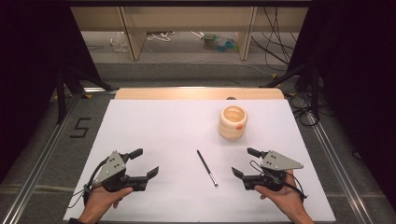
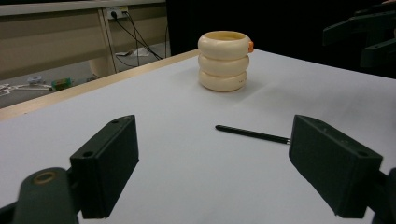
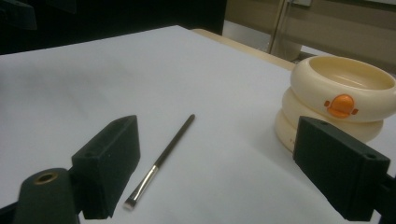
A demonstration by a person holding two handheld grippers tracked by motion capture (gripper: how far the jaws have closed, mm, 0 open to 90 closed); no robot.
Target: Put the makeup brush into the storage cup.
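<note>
Both sets of fingers spread wide, empty. Thin brush (image 1: 207,168) flat on bench (image 1: 154,130) between left gripper (image 1: 142,163) and right gripper (image 1: 243,162) — just ahead of right fingers. Risk: slipping or rolling away when pinched — too low, too slim.

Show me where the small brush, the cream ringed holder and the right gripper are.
Small brush (image 3: 166,151), right gripper view, middle of its dark handle.
Cream ringed holder (image 1: 232,122), high view, its outer wall.
Right gripper (image 1: 240,162), high view, midway between its open fingertips.
</note>
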